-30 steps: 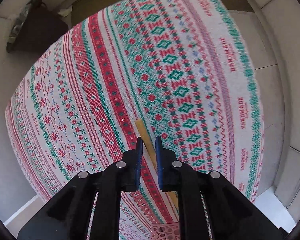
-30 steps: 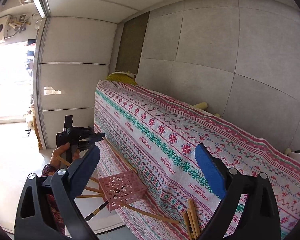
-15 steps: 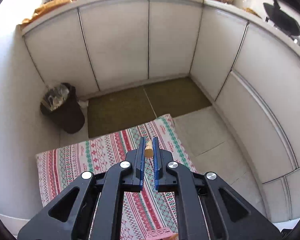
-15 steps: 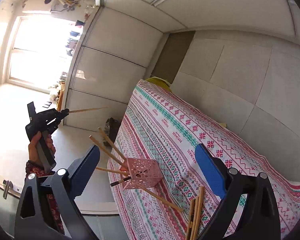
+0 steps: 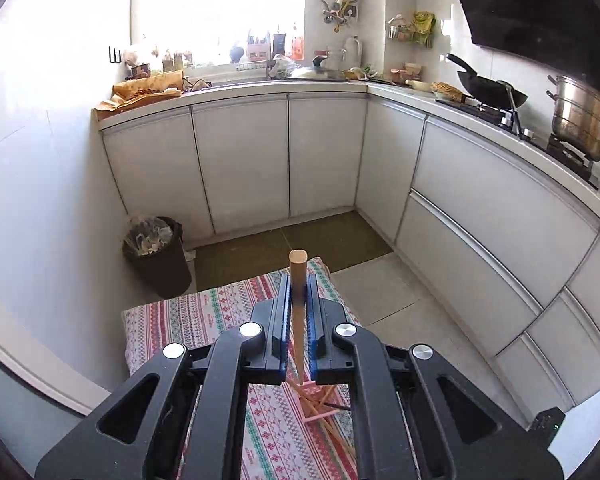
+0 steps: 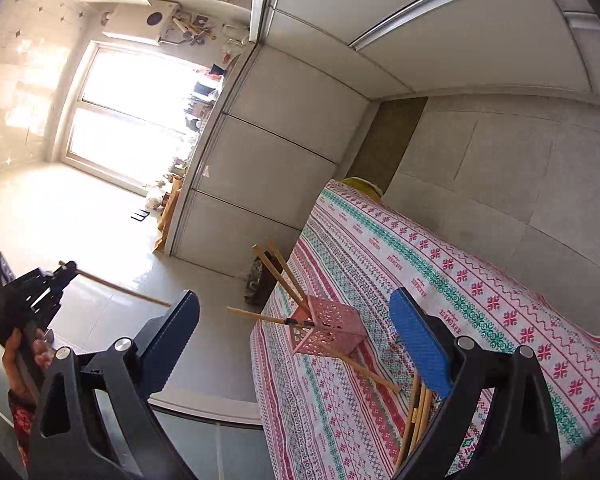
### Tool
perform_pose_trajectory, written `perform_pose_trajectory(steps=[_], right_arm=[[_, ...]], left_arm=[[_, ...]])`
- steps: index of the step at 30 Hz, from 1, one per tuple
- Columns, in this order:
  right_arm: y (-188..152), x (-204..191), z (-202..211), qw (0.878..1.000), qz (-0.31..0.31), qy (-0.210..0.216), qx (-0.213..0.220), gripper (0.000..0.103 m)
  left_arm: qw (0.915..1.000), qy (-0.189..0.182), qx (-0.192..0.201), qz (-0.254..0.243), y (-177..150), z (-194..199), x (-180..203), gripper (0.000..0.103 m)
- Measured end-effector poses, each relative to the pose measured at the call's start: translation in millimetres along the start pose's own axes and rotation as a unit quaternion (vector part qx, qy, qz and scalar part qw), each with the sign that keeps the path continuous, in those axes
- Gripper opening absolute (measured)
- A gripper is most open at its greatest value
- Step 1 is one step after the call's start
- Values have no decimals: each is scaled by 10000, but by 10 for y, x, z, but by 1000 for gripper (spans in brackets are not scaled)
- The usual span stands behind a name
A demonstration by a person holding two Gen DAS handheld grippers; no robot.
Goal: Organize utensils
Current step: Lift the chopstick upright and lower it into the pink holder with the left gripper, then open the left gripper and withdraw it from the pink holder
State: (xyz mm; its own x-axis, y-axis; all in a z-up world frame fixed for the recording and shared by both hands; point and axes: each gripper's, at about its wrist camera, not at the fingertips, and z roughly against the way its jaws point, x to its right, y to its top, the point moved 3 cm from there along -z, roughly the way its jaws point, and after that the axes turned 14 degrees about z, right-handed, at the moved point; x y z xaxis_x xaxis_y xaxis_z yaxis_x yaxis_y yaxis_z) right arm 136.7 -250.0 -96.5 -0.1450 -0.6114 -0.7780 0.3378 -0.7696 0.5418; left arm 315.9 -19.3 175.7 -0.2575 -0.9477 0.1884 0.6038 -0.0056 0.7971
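Note:
My left gripper [image 5: 298, 284] is shut on a wooden chopstick [image 5: 299, 276] and holds it high above the patterned table, its lower end pointing toward the pink perforated holder [image 5: 314, 394]. In the right wrist view the left gripper [image 6: 66, 270] shows at far left, away from the table, with the chopstick [image 6: 116, 288] sticking out of it. The pink holder [image 6: 328, 330] stands on the cloth with several chopsticks [image 6: 278, 270] leaning in it. My right gripper [image 6: 294, 334] is open and empty, with the holder between its fingers in view. Loose chopsticks [image 6: 418, 412] lie on the cloth by the right finger.
The table wears a red, green and white patterned cloth [image 6: 440, 280]. A brown bin [image 5: 156, 256] stands beyond the table's far corner. White kitchen cabinets [image 5: 280, 160] run around the room, with a wok [image 5: 488, 92] and a steel pot [image 5: 580, 120] on the stove.
My left gripper has lifted the chopstick off the cloth, tilted up and swung out to the left of the table. The right gripper has stayed open and tilted its view.

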Motion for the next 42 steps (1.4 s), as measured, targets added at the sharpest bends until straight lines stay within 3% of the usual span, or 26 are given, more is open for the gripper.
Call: perform_pose_trajectory(steps=[6, 21, 23, 26, 30, 33, 34, 35, 38, 42], right_arm=[[-25, 136, -95, 9991, 144, -352, -202, 93], [185, 308, -16, 9986, 235, -422, -214, 93], [192, 321, -16, 9985, 234, -424, -240, 93], [203, 320, -25, 9985, 234, -430, -263, 93], [191, 342, -39, 9982, 222, -475, -306, 93], [176, 351, -44, 9978, 231, -516, -334, 93], [170, 367, -36, 9977, 235, -535, -337, 93], [164, 378, -36, 9975, 238, -558, -355, 93], [150, 426, -34, 9966, 229, -670, -431, 93], [104, 507, -80, 9926, 288, -979, -664, 93]], left_arm=[[9998, -15, -173, 14, -365, -85, -33, 6], [9928, 118, -1089, 481, -1013, -1356, -160, 8], [9914, 137, -1176, 558, -1087, -1378, -187, 24], [9915, 85, -1131, 640, -1124, -1279, -224, 39], [9934, -73, -882, 724, -1125, -975, -254, 39], [9922, -451, -698, 925, -1221, -672, -299, 57], [9914, -585, -648, 970, -1295, -576, -319, 68], [9904, -716, -639, 997, -1383, -504, -336, 77], [9851, -959, -917, 1094, -1839, -450, -403, 81], [9656, -1231, -1535, 1698, -2603, -684, -557, 88]])
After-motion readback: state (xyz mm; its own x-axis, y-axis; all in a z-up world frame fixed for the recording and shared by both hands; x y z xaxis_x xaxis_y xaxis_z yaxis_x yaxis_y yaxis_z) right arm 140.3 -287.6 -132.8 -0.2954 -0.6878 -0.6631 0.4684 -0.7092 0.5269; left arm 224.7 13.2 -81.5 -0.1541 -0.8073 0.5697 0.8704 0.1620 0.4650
